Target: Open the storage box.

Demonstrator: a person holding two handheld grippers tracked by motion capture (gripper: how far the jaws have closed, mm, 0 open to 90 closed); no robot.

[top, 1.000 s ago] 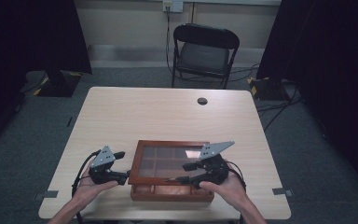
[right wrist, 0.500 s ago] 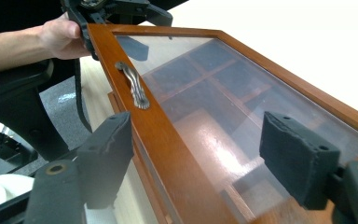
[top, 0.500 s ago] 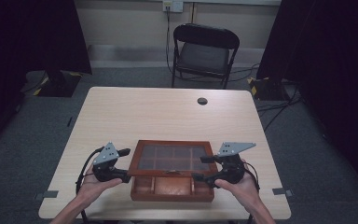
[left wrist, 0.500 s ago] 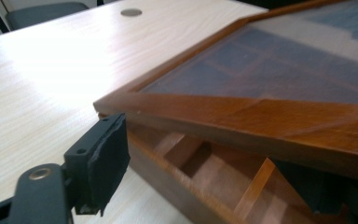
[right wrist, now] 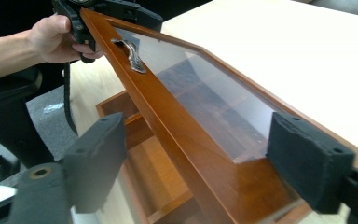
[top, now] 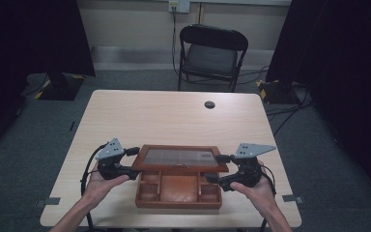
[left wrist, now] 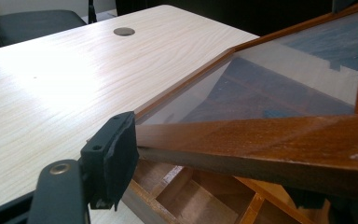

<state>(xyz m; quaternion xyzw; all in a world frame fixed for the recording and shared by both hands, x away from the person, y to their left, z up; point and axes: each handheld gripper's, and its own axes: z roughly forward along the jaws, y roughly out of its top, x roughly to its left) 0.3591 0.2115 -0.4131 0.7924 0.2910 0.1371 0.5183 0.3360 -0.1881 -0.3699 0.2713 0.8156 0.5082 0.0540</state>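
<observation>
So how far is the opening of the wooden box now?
The glass lid is already lifted off the box, whose compartments show. The left gripper and right gripper hold its two ends, the left's jaws just closing, the right's opening. It is not yet fully back.

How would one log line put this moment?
wooden box: glass lid half raised | left gripper: jaws just closing, gripping a corner | right gripper: jaws just opening around other corner

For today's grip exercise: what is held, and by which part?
Left gripper, jaws just closing, clamps the glass lid by its left corner; right gripper, jaws just opening, straddles the right corner, unpressed.
</observation>
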